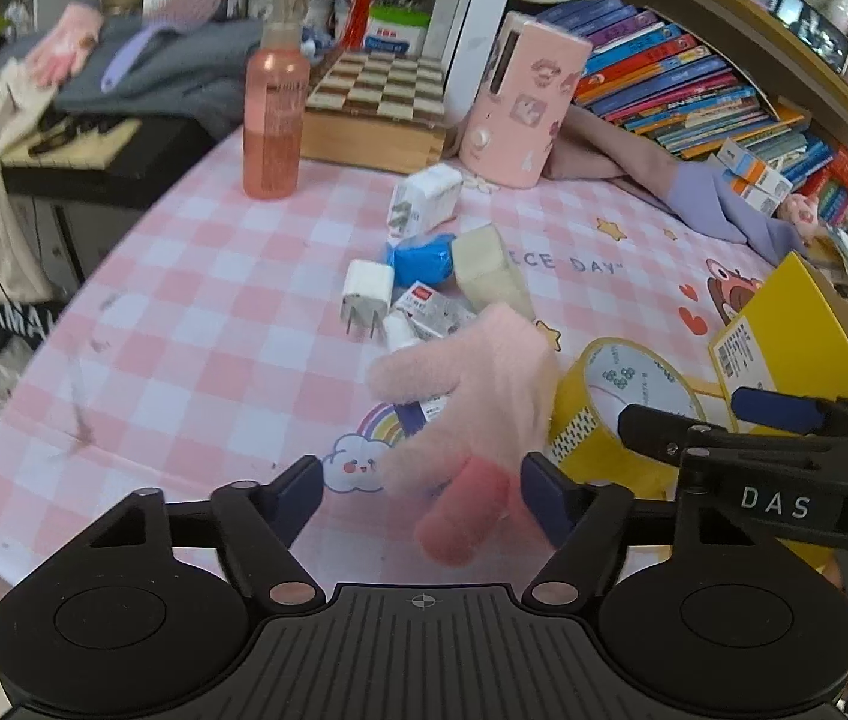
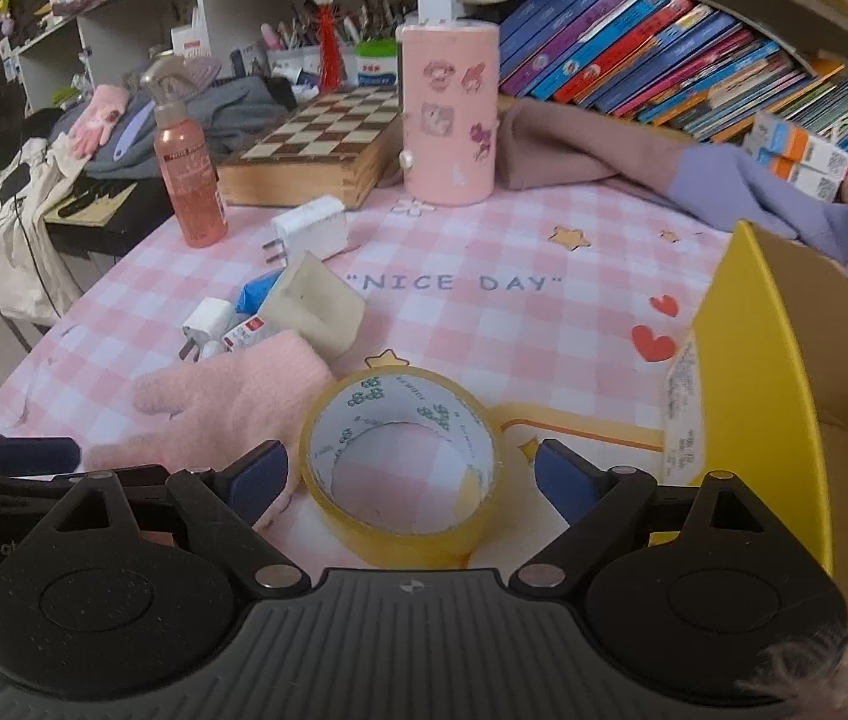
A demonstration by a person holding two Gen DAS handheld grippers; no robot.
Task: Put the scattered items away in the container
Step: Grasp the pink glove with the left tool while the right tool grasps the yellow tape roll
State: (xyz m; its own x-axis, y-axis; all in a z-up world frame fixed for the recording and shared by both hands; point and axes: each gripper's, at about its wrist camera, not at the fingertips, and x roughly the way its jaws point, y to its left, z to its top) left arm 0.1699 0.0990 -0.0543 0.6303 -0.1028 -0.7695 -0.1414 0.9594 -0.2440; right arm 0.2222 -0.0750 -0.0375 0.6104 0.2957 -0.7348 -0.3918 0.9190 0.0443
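Left tongs (image 1: 424, 495): apart, straddling the pink glove (image 1: 472, 396)
Right tongs (image 2: 403, 480): apart, flanking the tape roll (image 2: 400, 462); yellow box (image 2: 772, 372) beside

It was a home — likely a child's desk corner. A pink checked tablecloth (image 2: 484, 330) printed "NICE DAY" filled the middle, children's books (image 2: 664, 48) leaned at upper right, and a chessboard box (image 2: 316, 144) — beside a sticker-covered pink tin (image 2: 448, 114) — sat at upper centre.

Pink-and-white checked tablecloth (image 2: 484, 324) on the table, crowded white shelving (image 2: 142, 18) behind, slanting row of colourful books (image 2: 664, 48), wooden chessboard box (image 2: 316, 150).
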